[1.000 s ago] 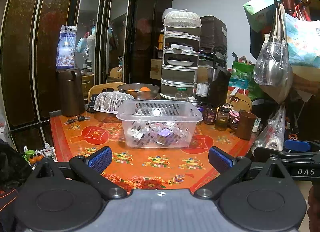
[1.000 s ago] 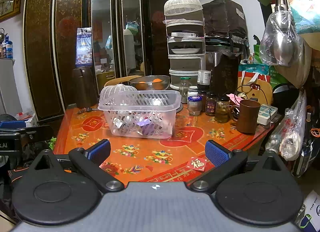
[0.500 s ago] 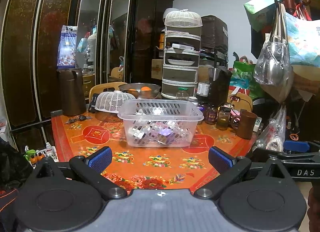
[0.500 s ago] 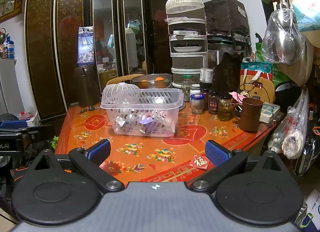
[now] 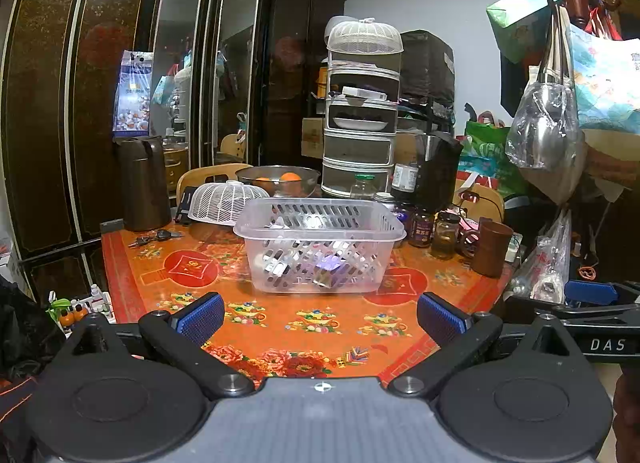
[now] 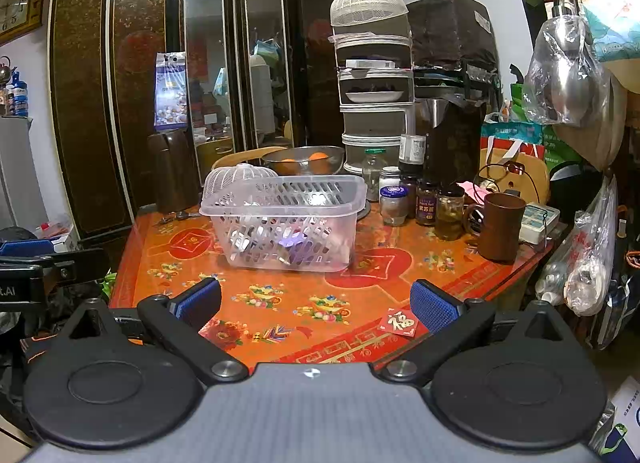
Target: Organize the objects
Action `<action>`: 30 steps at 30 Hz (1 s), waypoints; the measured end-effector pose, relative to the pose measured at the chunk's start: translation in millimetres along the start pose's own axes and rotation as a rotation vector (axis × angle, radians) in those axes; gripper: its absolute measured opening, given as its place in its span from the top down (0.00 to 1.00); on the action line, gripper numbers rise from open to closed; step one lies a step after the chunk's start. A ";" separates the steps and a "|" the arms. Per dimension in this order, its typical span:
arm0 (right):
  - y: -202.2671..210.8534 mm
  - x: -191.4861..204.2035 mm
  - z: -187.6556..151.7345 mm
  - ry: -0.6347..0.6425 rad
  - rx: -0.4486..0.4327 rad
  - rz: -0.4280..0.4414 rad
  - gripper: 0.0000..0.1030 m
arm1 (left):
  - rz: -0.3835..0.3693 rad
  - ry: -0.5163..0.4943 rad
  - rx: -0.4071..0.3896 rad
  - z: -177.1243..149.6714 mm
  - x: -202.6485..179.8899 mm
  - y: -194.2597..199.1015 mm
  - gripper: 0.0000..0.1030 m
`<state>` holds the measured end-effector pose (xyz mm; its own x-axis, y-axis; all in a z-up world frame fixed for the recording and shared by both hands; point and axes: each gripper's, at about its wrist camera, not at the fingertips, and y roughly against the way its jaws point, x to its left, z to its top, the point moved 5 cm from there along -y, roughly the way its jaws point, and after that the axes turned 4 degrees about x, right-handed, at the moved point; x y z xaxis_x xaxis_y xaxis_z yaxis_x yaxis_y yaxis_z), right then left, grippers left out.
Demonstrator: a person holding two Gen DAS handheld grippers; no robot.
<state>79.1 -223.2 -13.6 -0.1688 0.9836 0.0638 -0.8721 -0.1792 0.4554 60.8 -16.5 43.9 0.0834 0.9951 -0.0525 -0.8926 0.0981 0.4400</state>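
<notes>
Table (image 5: 280,327): basket (image 5: 320,247), grippers empty.

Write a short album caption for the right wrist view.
Open right gripper hovers at the table edge, facing a clear slotted basket.

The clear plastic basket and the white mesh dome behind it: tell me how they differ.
The clear plastic basket is rectangular and stands open side up, with small items inside; the white mesh dome is round and lies rim down, like a cover. The basket is see-through, the dome opaque white. The basket sits nearer the grippers. Both are slotted plastic on the orange table.
</notes>
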 end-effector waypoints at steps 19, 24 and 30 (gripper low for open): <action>0.0 -4.3 -0.8 -0.005 0.000 -0.006 0.00 | -0.003 0.000 0.008 -2.8 -0.2 -2.4 0.00; -0.4 -5.1 -1.0 -0.008 0.002 -0.004 0.00 | -0.004 0.002 0.009 -2.7 -0.2 -2.3 0.00; -0.1 -5.5 -1.0 -0.008 0.002 -0.004 0.00 | -0.007 0.002 0.014 -4.5 -2.3 -4.5 0.00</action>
<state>79.6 -228.6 -14.9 -0.1616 0.9845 0.0686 -0.8720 -0.1750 0.4572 62.7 -19.3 38.0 0.0886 0.9944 -0.0575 -0.8855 0.1050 0.4525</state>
